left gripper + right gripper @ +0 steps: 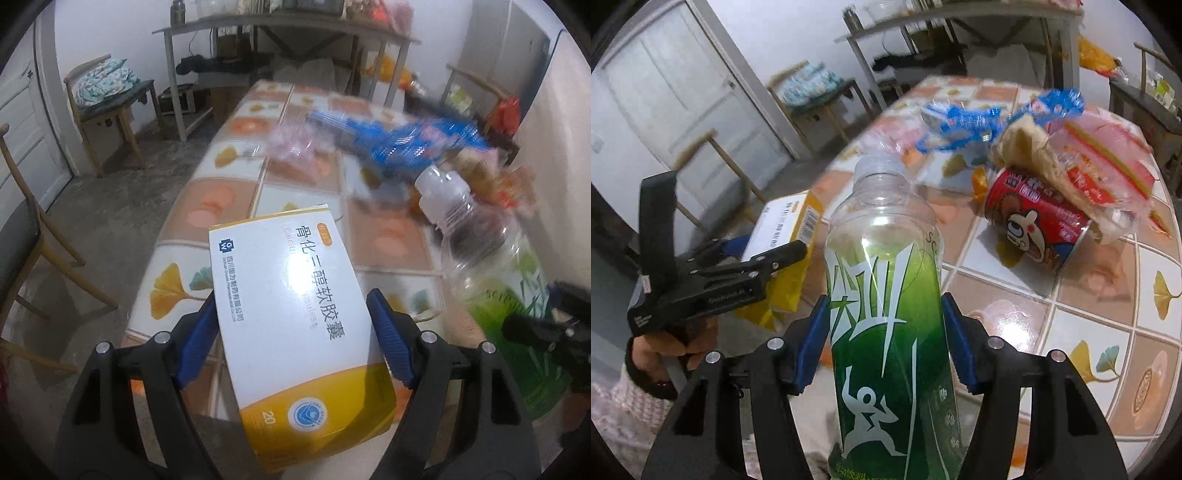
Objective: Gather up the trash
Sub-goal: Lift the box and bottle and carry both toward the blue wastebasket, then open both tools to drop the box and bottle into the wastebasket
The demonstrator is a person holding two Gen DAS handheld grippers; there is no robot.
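My left gripper (291,299) is shut on a white and yellow medicine box (291,295), its blue pads pressed on the two long sides. The box hangs tilted over the near edge of the tiled table (221,199). My right gripper (885,301) is shut on a clear plastic bottle with a green label (886,295), held upright with no cap. The same bottle (517,295) shows at the right of the left wrist view. In the right wrist view the left gripper (772,247) appears at the left with the box (790,229), a hand under it.
On the table lie a blue wrapper (979,122), a red printed cup on its side (1034,225), a clear bag of bread and packaging (1100,170) and a pink wrapper (295,144). A chair (107,96), a metal shelf table (280,26) and a white door (683,92) stand beyond.
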